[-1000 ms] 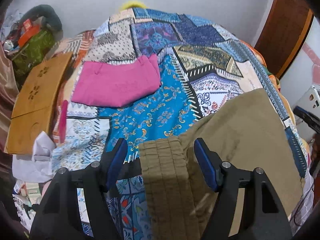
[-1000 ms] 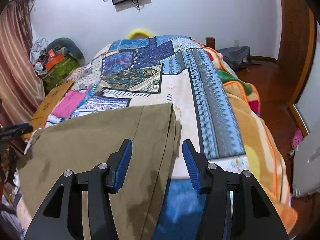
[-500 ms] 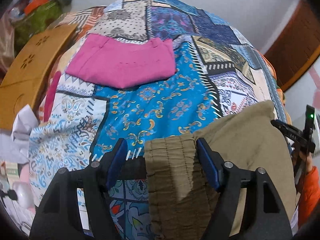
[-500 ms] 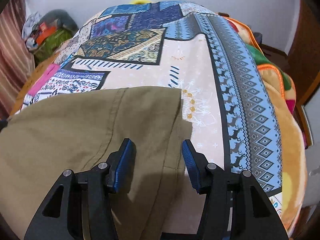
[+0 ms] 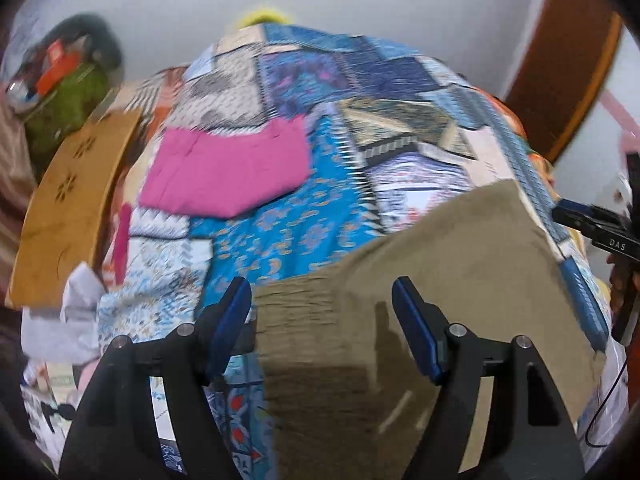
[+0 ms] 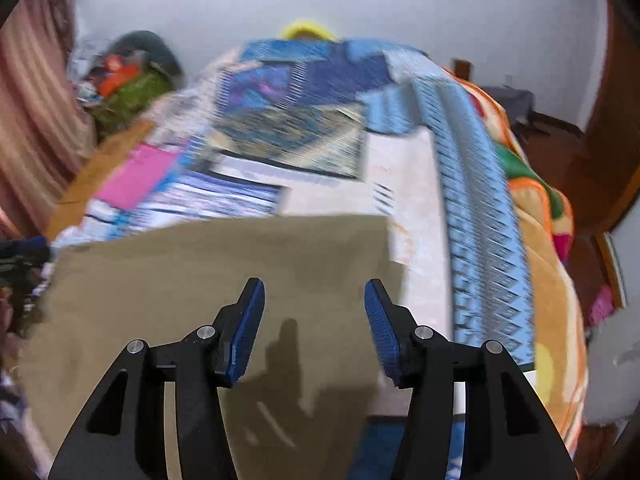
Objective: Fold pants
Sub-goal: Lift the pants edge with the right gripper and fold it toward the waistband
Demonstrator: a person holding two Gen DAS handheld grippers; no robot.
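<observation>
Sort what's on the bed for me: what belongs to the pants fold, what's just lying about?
Job:
olive pants, lying on the patchwork bedspread
left tool, open
right tool, open

Lying about:
folded pink garment
wooden board beside the bed
green bag of clutter

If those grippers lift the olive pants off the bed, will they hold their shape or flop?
The olive pants would probably flop: they lie flat and limp on the patchwork bedspread. The gathered waistband looks thicker, so perhaps easier to pinch. Likely light.
</observation>
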